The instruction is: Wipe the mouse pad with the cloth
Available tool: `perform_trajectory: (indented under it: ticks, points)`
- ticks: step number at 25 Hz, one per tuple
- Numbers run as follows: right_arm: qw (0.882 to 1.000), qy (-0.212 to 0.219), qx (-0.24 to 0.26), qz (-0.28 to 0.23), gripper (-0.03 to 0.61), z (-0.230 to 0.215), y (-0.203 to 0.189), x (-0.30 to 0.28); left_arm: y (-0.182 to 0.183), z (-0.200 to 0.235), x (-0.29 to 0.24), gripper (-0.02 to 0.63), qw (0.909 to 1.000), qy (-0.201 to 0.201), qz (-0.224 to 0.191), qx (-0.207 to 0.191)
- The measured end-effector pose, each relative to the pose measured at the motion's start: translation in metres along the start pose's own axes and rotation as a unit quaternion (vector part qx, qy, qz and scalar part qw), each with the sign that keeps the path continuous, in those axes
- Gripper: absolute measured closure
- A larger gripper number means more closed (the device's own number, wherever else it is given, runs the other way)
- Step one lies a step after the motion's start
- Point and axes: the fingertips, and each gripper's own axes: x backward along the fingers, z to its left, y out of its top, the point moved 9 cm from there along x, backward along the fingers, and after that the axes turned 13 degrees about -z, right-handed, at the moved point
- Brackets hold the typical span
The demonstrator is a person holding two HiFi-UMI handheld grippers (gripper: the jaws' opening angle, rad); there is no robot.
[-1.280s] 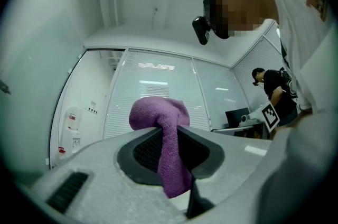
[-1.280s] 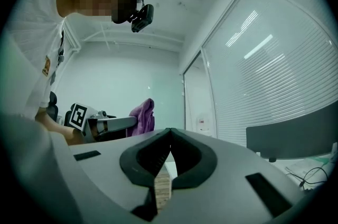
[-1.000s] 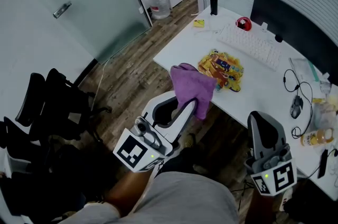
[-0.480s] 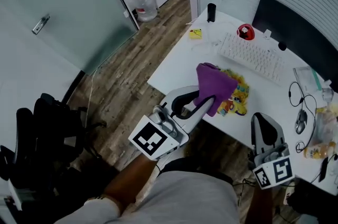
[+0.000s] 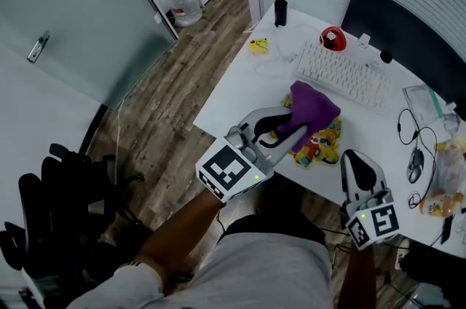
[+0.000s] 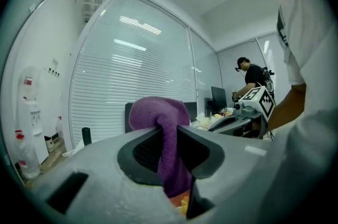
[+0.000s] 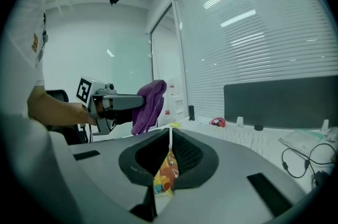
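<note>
A purple cloth (image 5: 314, 106) hangs bunched from my left gripper (image 5: 293, 131), which is shut on it just above the colourful printed mouse pad (image 5: 321, 146) on the white desk (image 5: 240, 85). In the left gripper view the cloth (image 6: 159, 112) rises out from between the closed jaws of the left gripper (image 6: 170, 139). My right gripper (image 5: 355, 159) is at the desk's near edge, right of the pad, shut and empty. In the right gripper view a sliver of the pad (image 7: 166, 171) shows below the right gripper (image 7: 169, 136), and the cloth (image 7: 149, 104) hangs at the left.
Behind the pad lie a white keyboard (image 5: 342, 72), a red object (image 5: 333, 38), a black cylinder (image 5: 280, 11) and a yellow note (image 5: 259, 46). A dark monitor (image 5: 408, 30) stands at the back. A mouse (image 5: 416, 170) with cables lies right. Black chairs (image 5: 51, 213) stand left.
Both grippers have moved forward and down towards the desk. The left one has carried the purple cloth from off the desk's near edge to over the mouse pad.
</note>
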Motion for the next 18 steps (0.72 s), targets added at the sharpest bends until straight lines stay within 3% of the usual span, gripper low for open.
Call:
perform_trajectory:
  ticks: [6, 11, 13, 18]
  points:
    - [0.999, 0.003, -0.001, 0.035, 0.565, -0.019, -0.013, -0.01, -0.022, 0.009, -0.033, 0.535, 0.9977, -0.025, 0.063, -0.005]
    - [0.997, 0.011, 0.003, 0.076, 0.559, -0.037, -0.032, -0.02, -0.045, 0.009, -0.063, 0.535, 0.9902, -0.042, 0.133, -0.006]
    - [0.995, 0.014, 0.006, 0.094, 0.463, -0.043, -0.039, -0.024, -0.053, 0.009, -0.074, 0.535, 0.9857, -0.05, 0.161, -0.011]
    - [0.989, 0.03, 0.022, 0.146, 0.405, -0.052, -0.06, -0.034, -0.078, 0.006, -0.099, 0.535, 0.971, -0.073, 0.226, -0.028]
